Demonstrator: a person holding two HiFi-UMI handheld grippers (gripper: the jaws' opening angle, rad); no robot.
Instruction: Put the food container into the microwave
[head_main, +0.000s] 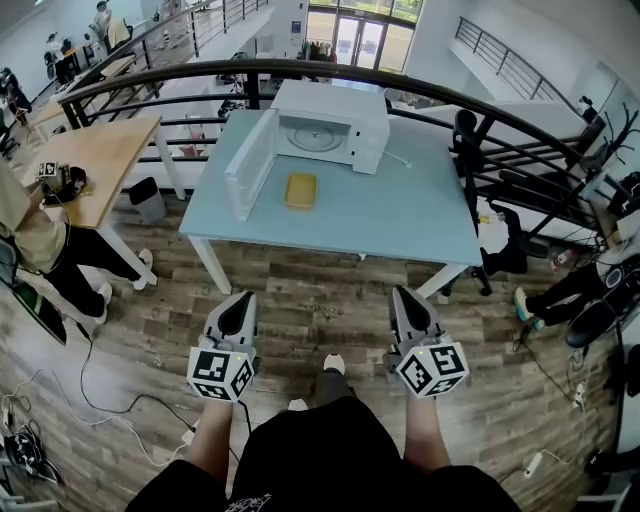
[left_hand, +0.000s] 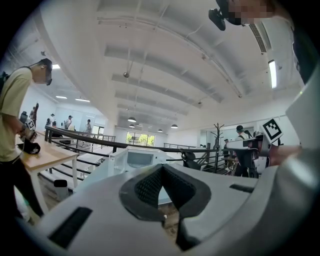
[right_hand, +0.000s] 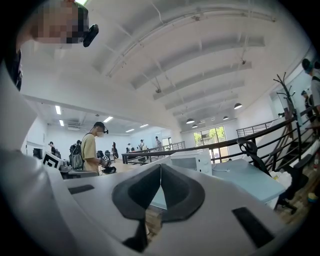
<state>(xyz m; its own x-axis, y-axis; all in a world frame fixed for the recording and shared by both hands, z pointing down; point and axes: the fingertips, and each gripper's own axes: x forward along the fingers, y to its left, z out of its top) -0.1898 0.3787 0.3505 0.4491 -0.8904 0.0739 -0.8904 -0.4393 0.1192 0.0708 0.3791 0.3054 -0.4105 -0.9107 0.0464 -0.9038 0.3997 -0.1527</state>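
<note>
While the food container (head_main: 300, 190) sits on the bench (head_main: 400, 212) before the open microwave (head_main: 335, 125), left gripper (head_main: 240, 299) and right gripper (head_main: 404, 293) hang well apart from it, fingers pressed together on nothing, so approaching unopened risks shoving it aside.

Looks steeply down from head height, well back from the blue table (head_main: 400, 220) and the open microwave (head_main: 335, 125), over the left gripper (head_main: 240, 297) and right gripper (head_main: 404, 292) held low. Peers out from just behind each gripper's jaws, tilted up at the ceiling (left_hand: 165, 60). Shares the distant microwave and table across all three views.
</note>
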